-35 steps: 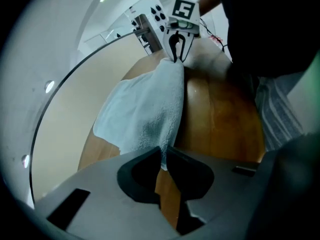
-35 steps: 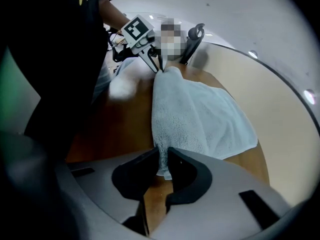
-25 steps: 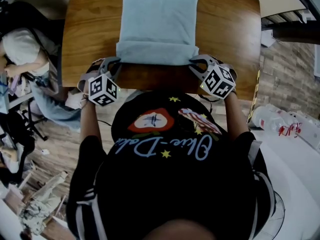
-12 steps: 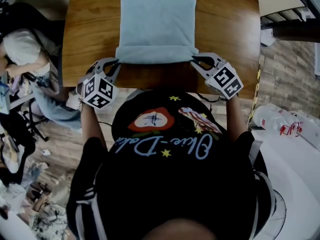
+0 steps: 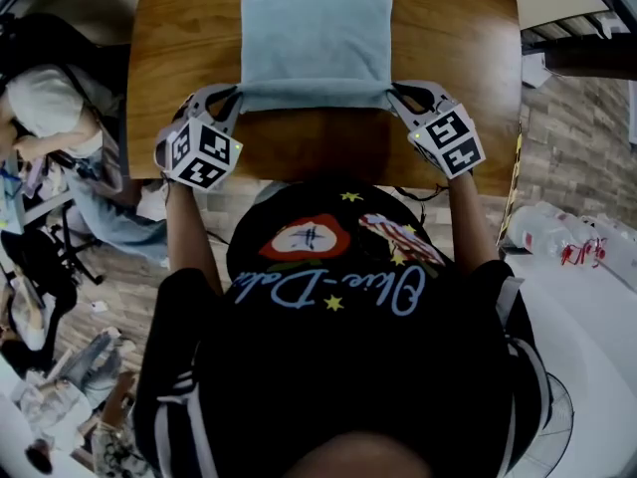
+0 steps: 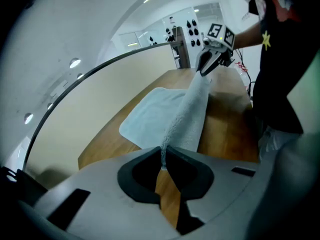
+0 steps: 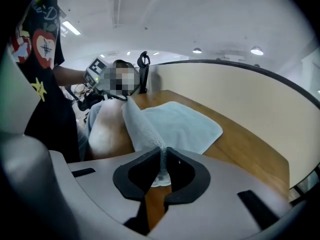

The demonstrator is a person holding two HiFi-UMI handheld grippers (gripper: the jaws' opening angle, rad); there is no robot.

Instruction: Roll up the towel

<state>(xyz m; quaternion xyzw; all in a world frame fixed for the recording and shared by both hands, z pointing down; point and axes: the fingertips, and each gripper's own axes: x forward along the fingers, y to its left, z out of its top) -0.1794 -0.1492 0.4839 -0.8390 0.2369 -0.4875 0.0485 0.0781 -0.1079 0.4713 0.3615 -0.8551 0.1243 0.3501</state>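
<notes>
Noted a wooden table (image 5: 448, 58) across the far part of the head view, with its near edge just beyond the person's black printed shirt (image 5: 338, 366). Observed plank floor (image 5: 567, 157) to the right of the table.

Found a pale blue towel (image 5: 317, 28) at the middle of the table, its far part lying flat on the wood. Found its near edge lifted clear of the wood and stretched as a raised band between the two claws. Confirmed in both gripper views: towel (image 6: 150, 119) flat on the table beyond, with the raised strip running from one claw across to the other.

Recorded the left gripper (image 5: 235, 96) at the near left corner of the towel. Seen in the left gripper view, left gripper (image 6: 163, 151) with jaws pressed together on the towelling, only cloth between the pads. Recorded the right gripper (image 5: 392, 94) at the near right corner. Seen in the right gripper view, right gripper (image 7: 163, 151) likewise pinching the towel (image 7: 185, 126) edge, with a fold of cloth hanging between the jaws.

Logged a left marker cube (image 5: 199, 152) and a right marker cube (image 5: 448, 142), both over the table's near edge.
</notes>
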